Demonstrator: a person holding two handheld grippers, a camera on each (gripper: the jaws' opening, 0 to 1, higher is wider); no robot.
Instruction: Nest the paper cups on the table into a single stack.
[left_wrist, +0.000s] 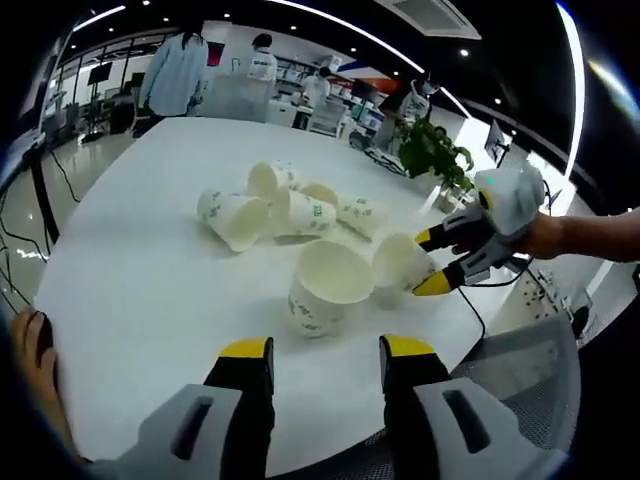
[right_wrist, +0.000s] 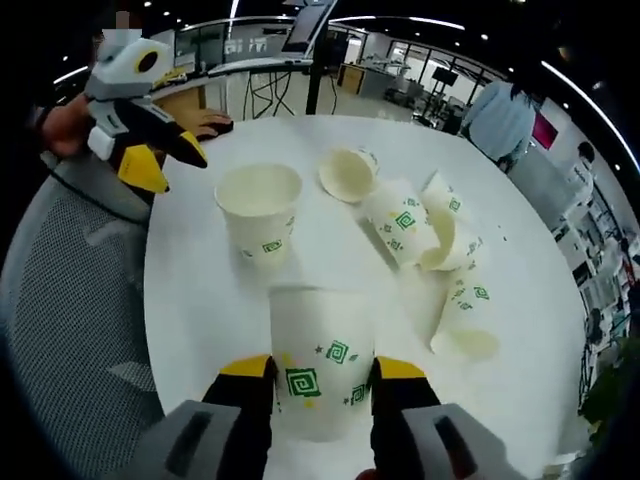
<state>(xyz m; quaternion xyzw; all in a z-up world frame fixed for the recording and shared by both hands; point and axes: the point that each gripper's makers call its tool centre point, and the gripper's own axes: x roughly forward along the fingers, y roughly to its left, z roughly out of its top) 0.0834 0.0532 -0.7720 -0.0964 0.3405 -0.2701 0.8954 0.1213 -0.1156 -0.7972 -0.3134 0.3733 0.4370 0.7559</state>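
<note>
I see a big bright office room with people standing far off at 12 o'clock in the left gripper view, and a round white counter (left_wrist: 150, 260) in front of me. A green plant (left_wrist: 432, 150) sits past the counter at 2 o'clock. My left hand-held gripper (left_wrist: 325, 350) hangs over the near edge with its yellow-tipped jaws apart and nothing between them. Just ahead of it stands an upright paper cup (left_wrist: 325, 290), mouth up. Behind that, toward 11 o'clock, a pile of tipped cups (left_wrist: 280, 210) lies on its sides. My right hand-held gripper (right_wrist: 322, 372) is clamped on a held cup (right_wrist: 318, 375) with green squares, one jaw on each side. In the left gripper view this cup (left_wrist: 398, 262) lies just beside the upright one, at its 3 o'clock.
</note>
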